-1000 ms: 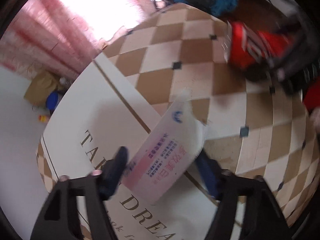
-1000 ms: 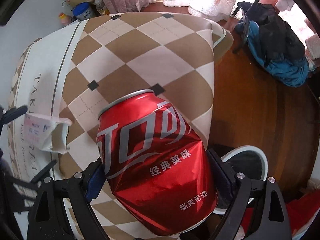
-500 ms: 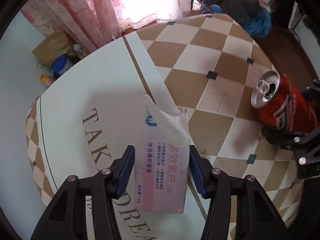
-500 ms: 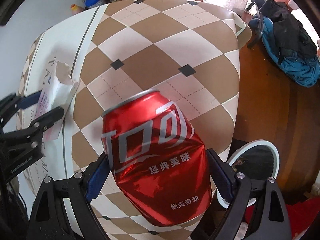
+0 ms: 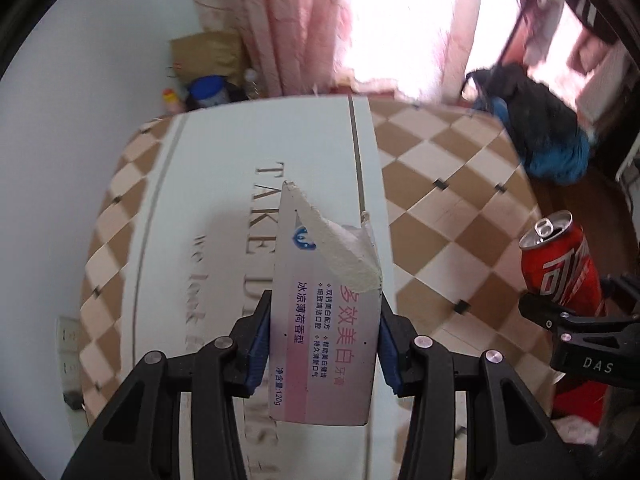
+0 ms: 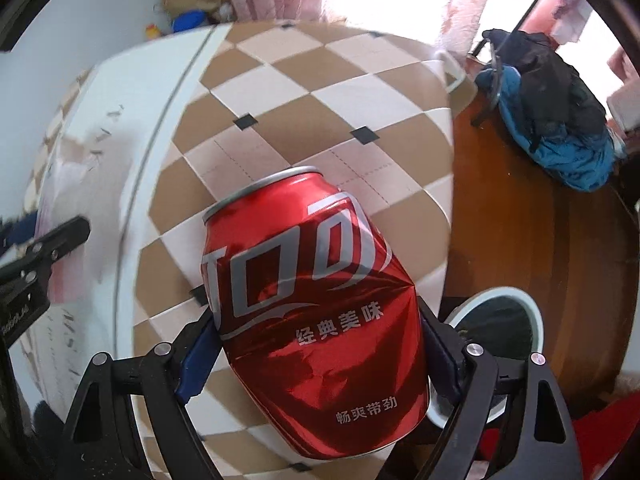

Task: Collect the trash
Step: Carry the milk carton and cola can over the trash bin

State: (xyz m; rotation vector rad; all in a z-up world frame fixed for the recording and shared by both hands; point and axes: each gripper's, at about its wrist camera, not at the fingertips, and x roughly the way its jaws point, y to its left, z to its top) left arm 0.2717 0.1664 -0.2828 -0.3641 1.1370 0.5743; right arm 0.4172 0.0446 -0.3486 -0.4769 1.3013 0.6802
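The table is covered by a cloth (image 5: 440,216) patterned in brown and cream diamonds with small black squares at the crossings, beside a broad white panel (image 5: 224,184) printed with grey lettering (partly readable, beginning "TAKE"). Pink curtains (image 5: 280,20) hang behind it against a bright window, and a brown paper bag (image 5: 208,54) and a blue-lidded jar (image 5: 206,90) sit in the corner by the white wall. A dark and blue heap of clothing (image 6: 560,120) lies on the wooden floor (image 6: 532,248).

The left gripper (image 5: 324,336) pinches a torn white and pink toothpaste box (image 5: 324,320) between its blue pads, lifted above the white panel; its jaws have just been closing on the box. The right gripper (image 6: 320,344) clamps a dented red can (image 6: 316,312), tilted, above the checkered cloth near the table's edge. A white-rimmed bin (image 6: 520,300) stands on the floor just below and to the right of the can.
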